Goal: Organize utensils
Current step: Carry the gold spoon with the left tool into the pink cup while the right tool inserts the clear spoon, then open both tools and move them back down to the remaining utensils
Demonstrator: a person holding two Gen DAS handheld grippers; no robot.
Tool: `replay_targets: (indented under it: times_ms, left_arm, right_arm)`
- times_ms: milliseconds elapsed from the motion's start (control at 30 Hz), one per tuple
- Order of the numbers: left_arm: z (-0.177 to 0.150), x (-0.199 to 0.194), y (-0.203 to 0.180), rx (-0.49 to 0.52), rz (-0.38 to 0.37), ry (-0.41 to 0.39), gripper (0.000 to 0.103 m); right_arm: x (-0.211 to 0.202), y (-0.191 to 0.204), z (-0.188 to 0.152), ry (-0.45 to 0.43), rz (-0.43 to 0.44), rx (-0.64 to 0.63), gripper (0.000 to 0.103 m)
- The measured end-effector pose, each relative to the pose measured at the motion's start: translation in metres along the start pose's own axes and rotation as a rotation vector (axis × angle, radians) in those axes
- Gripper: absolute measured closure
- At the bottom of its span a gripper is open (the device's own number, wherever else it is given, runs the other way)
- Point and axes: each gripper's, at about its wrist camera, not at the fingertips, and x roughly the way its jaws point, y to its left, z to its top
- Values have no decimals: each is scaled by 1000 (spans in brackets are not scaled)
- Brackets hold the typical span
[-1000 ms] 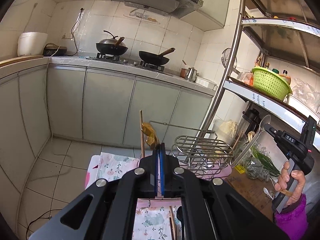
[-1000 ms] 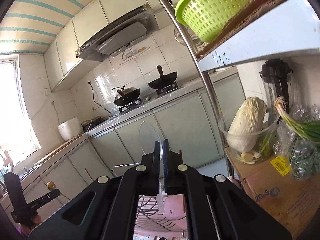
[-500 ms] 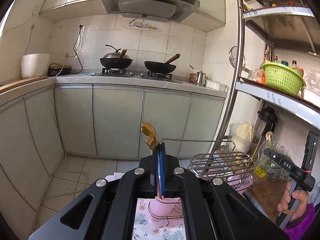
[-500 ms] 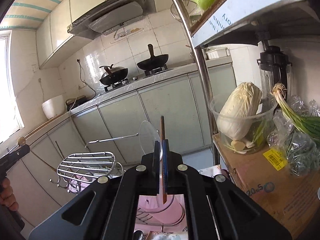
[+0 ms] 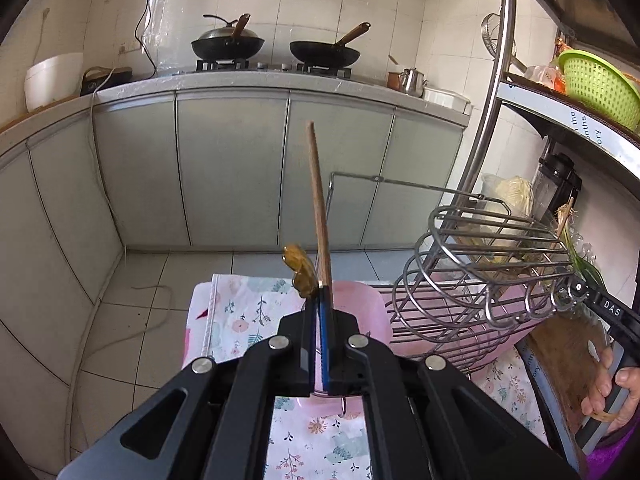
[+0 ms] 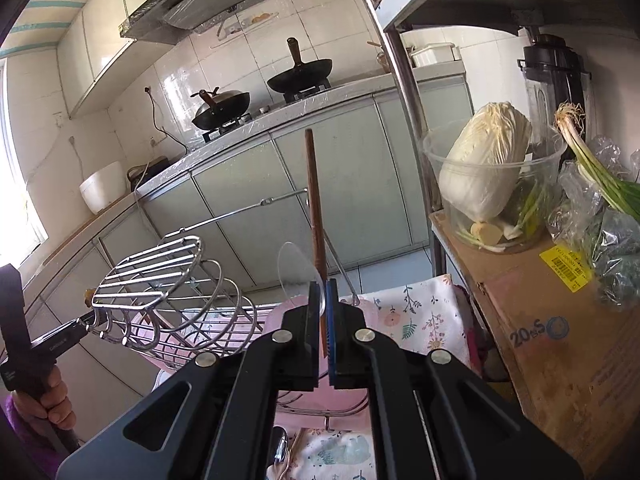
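My left gripper [image 5: 319, 300] is shut on a utensil with an amber, gold-coloured end [image 5: 299, 270] that sticks up past the tips. My right gripper [image 6: 324, 294] is shut on a clear plastic spoon [image 6: 294, 270], bowl up. A wooden chopstick [image 5: 318, 204] stands upright in the pink holder [image 5: 362, 312] just beyond the left tips; it also shows in the right wrist view [image 6: 314, 204]. A metal wire rack [image 5: 480, 268] stands right of the holder, and left of it in the right wrist view [image 6: 160, 280]. Both grippers hover close above the holder.
A floral cloth [image 5: 240, 312] covers the table. A cardboard box [image 6: 552, 320] with a cabbage tub [image 6: 488, 176] stands at right, under a steel shelf post [image 5: 486, 120]. Metal utensils [image 6: 280, 456] lie on the cloth below. Cabinets and woks are behind.
Both grippers have tilted downward and moved toward the pink holder and rack. The chopstick now stands right in front of both. Both stay shut on their utensils.
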Motion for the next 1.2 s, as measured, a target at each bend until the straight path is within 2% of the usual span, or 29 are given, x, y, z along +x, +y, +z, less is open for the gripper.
replay_targets:
  times_ms: [200,233,267,333,400,467,533,867,1033,1200]
  left_arm:
    - [-5,9,9,-56,-10,33,100]
    - [-6,9,10,-61,-7,34,96]
    - [-6,8,11,-68,-6,35,87]
    - [-7,4,15,-88,-21,29,81]
    - [-9,0,16,-91,-28,26,81]
    - [-12,-5,16,-91,-29,24,81]
    - [-14,-8,15,-92,-34,27,81]
    - [-38,-31,10,-107,-71,33,81]
    - [-57,-37,5,-130,-113,65,81]
    - [-76,-33,-8,-85,-107,116,81]
  right_arm:
    - [3,-1,-5,39,-8,15,99]
    - [4,-2,-5,49,-9,19,99]
    - [4,-3,-6,59,-10,23,98]
    - [5,-3,-7,72,-8,22,97]
    - [3,-2,-9,79,-4,19,87]
    - [-1,-1,-11,73,-5,21,72]
    - [-6,0,-13,67,-3,26,69]
    - [-31,6,-35,67,5,50,69]
    - [-40,12,-56,88,18,48,69]
    - [-41,15,-81,125,35,53,69]
